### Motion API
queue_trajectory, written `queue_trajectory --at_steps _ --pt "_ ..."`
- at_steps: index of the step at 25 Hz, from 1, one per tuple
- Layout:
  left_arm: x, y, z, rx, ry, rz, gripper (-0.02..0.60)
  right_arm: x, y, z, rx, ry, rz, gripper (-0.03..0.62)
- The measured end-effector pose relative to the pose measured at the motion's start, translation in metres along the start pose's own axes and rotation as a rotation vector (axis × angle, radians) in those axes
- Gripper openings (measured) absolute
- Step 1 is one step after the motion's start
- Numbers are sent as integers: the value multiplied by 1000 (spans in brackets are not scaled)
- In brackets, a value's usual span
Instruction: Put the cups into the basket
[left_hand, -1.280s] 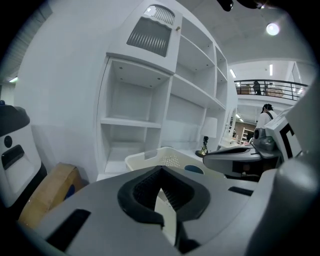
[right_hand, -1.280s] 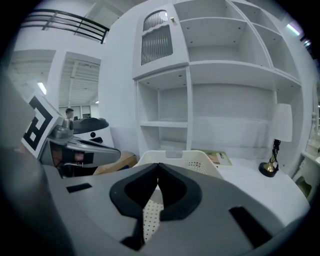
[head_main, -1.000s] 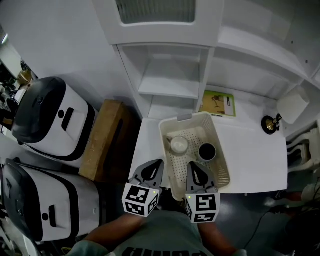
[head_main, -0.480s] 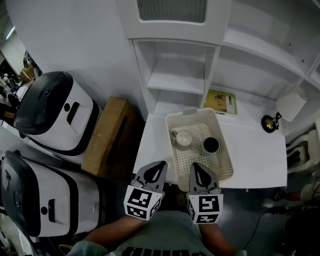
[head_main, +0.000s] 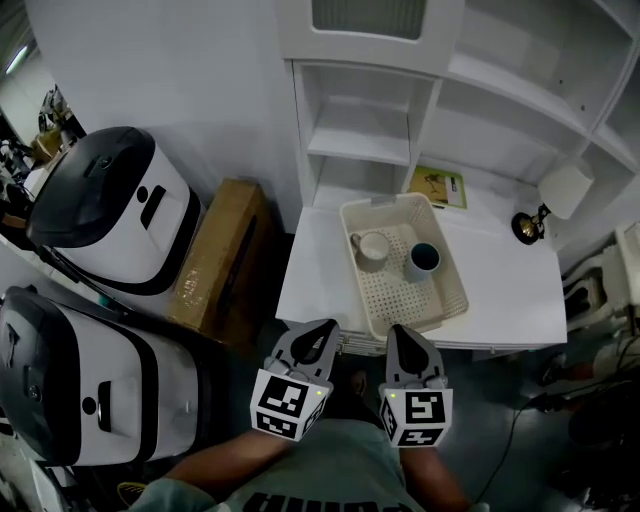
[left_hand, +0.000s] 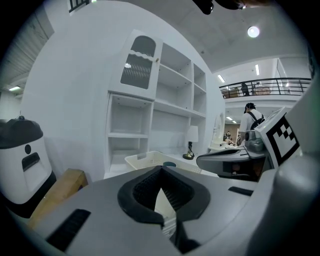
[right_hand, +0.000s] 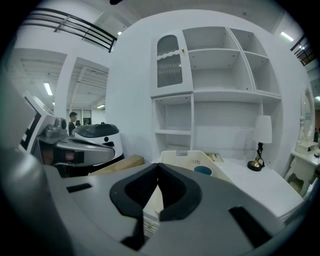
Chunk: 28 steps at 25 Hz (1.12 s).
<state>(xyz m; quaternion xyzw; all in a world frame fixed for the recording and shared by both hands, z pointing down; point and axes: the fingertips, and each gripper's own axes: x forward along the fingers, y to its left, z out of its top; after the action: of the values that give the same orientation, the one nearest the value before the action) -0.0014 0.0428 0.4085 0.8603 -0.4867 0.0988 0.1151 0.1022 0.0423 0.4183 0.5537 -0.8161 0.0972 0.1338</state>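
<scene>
- Left gripper (head_main: 322, 330): jaws closed together on nothing, held off the table's (head_main: 510, 290) near edge.
- Basket (head_main: 398, 298): on the table, holding a white cup (head_main: 374, 248) at left and a dark cup (head_main: 422, 259) at right, both upright.
- Right gripper (head_main: 402, 334): jaws pressed together, empty, just beside the left one.

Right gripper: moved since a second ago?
Yes. The right gripper drew back toward the person: earlier overlapping the basket, now at its near rim.
</scene>
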Motion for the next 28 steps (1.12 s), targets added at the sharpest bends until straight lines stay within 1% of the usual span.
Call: queue_trajectory --at_steps 5,10,14,21,28 --pt "-25 -17 -8 4 -8 -28 6 -32 10 -10 9 1 -23 17" --pt "-41 -39 -10 8 -16 -24 6 -61 8 -23 14 16 -15 17" --pt "-43 -58 -11 7 -20 -9 6 -75 -2 -33 6 33 8 17" --pt "-40 -100 -25 -4 4 -2 6 -101 -20 -43 -32 42 49 16" --pt "-37 -114 -28 -7 -3 24 6 -112 -25 -47 -41 30 84 14"
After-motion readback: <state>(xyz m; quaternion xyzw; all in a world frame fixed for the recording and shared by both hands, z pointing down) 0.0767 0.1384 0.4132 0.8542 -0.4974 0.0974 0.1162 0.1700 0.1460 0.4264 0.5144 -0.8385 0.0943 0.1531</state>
